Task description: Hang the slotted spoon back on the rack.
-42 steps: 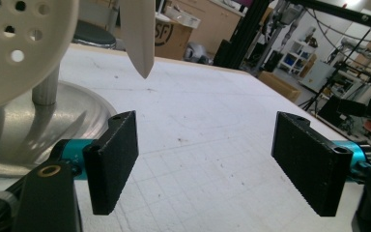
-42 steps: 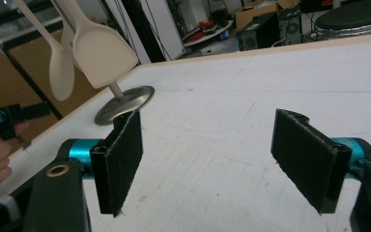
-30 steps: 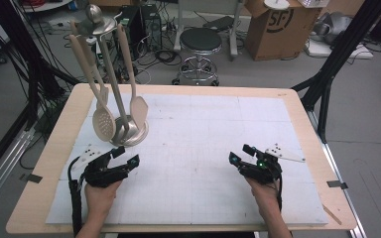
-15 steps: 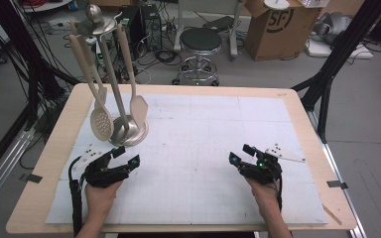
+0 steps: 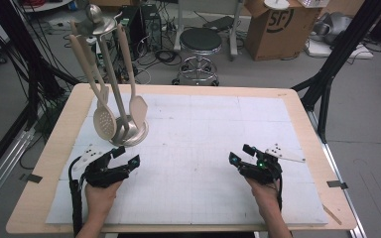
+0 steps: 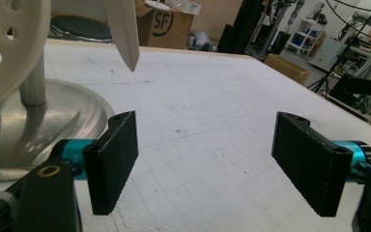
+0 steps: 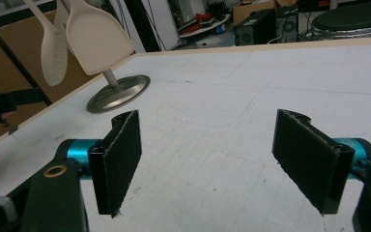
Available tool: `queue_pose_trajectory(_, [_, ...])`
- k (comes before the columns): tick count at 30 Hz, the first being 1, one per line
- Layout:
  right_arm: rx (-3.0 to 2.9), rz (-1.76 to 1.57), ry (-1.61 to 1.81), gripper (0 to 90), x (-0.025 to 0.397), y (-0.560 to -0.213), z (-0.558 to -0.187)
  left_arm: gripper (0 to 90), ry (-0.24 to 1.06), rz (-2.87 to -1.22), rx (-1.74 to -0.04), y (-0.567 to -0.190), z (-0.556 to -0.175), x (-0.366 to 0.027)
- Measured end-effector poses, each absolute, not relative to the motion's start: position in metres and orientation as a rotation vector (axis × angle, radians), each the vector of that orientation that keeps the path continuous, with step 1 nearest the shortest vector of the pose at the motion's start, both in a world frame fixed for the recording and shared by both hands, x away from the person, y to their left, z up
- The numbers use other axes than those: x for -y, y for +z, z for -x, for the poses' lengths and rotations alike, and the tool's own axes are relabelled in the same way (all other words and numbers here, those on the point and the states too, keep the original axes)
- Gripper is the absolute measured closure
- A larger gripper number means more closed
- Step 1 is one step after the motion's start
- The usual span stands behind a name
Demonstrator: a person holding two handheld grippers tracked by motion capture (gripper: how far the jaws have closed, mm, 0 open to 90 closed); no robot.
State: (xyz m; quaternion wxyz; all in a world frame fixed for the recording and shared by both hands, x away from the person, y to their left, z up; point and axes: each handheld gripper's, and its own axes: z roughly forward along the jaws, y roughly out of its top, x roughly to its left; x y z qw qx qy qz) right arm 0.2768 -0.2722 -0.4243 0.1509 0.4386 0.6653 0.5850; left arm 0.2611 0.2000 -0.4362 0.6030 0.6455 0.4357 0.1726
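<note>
Two open grippers, left gripper (image 5: 127, 157) just beside utensil stand (image 5: 129, 133).

Both hand-held grippers (image 5: 127, 157) (image 5: 241, 154) wide open

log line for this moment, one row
left gripper: open, empty, by utensil stand | right gripper: open, empty, over mat | slotted spoon, spatula: hanging on stand
</note>
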Motion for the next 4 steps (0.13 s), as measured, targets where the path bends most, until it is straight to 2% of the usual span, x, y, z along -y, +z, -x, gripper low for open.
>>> queue_pose_trajectory(4, [-1.910,-1.259,1.681,25.2,0.2721,-0.4242,-0.2769,25.3,0.404,-1.492,-1.009,-0.4363,-0.2612,-0.1999])
